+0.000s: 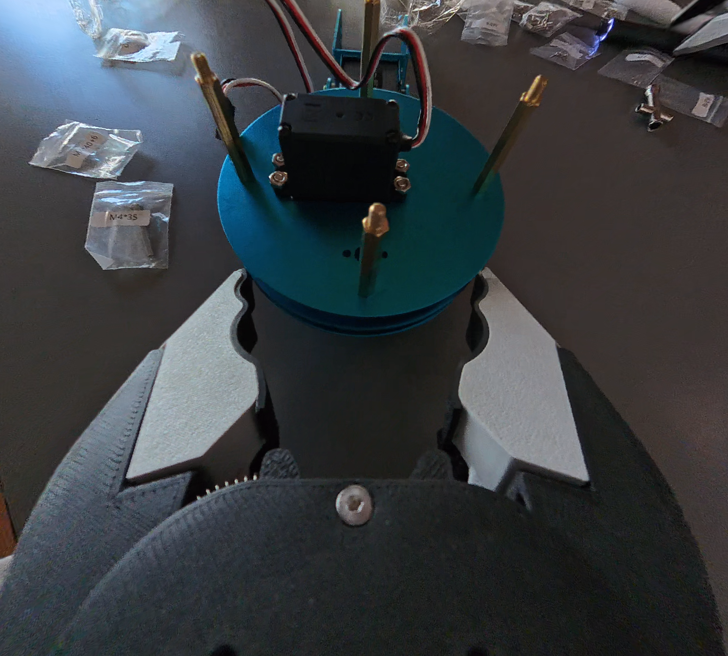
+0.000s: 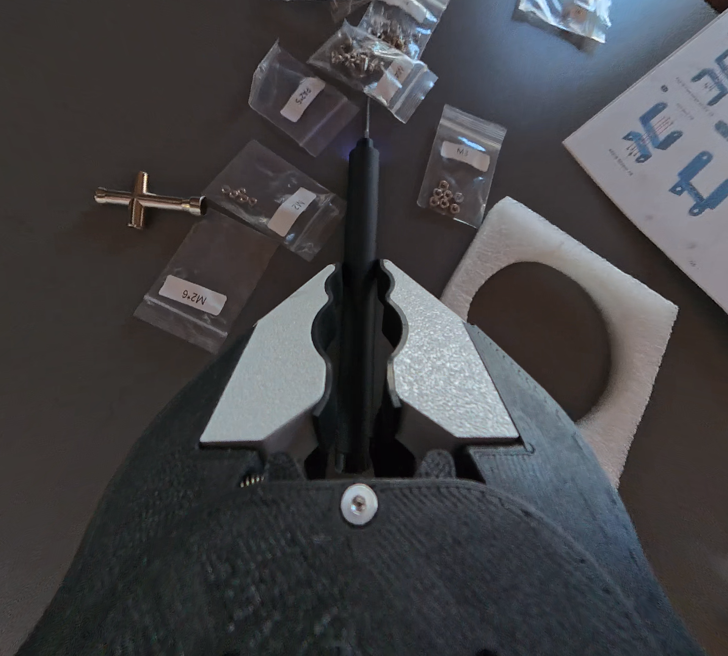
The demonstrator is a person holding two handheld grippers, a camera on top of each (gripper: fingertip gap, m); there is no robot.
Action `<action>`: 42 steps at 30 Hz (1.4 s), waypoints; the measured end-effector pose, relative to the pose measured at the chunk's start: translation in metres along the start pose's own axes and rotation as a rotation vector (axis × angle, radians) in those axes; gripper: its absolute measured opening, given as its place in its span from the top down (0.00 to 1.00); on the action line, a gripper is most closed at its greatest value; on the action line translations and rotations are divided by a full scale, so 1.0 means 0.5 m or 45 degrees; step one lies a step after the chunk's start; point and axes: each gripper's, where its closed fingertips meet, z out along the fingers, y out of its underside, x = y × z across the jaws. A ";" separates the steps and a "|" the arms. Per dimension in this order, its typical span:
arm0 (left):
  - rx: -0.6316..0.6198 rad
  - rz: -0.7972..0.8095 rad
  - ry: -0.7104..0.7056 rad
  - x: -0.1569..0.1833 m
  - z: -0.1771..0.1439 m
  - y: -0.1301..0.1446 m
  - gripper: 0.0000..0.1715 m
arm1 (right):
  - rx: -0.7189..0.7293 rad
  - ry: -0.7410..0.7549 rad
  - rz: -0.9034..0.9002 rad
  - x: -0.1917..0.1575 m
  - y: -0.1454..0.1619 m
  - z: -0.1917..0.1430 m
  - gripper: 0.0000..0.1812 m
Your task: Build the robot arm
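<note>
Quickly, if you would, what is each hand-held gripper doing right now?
Left hand-held gripper: open, empty, just short of the blue disc.
Right hand-held gripper: closed on a black screwdriver.

A blue round disc (image 1: 413,243) sits mid-frame on the dark table (image 1: 591,282), with a black box (image 1: 338,149) and four brass posts (image 1: 372,247). Small plastic bags (image 2: 291,200) lie scattered above; a metal cross wrench (image 2: 147,198) at left, white foam (image 2: 551,243) and a printed sheet (image 2: 669,149) at right.
</note>
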 end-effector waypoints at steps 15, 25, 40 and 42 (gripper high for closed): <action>-0.050 0.147 -0.120 -0.006 0.021 0.001 0.29 | 0.290 -0.720 -1.080 -0.210 -0.383 0.218 0.76; -0.089 0.079 -0.106 -0.024 -0.006 0.024 0.37 | 0.129 -0.921 -1.108 -0.260 -0.361 0.243 0.92; 0.060 -0.048 -0.005 -0.015 -0.029 -0.008 0.39 | 0.086 -0.936 -1.014 -0.316 -0.276 0.166 0.97; 0.069 -0.061 -0.004 -0.017 -0.028 -0.009 0.40 | 0.074 -0.945 -1.008 -0.320 -0.268 0.158 0.97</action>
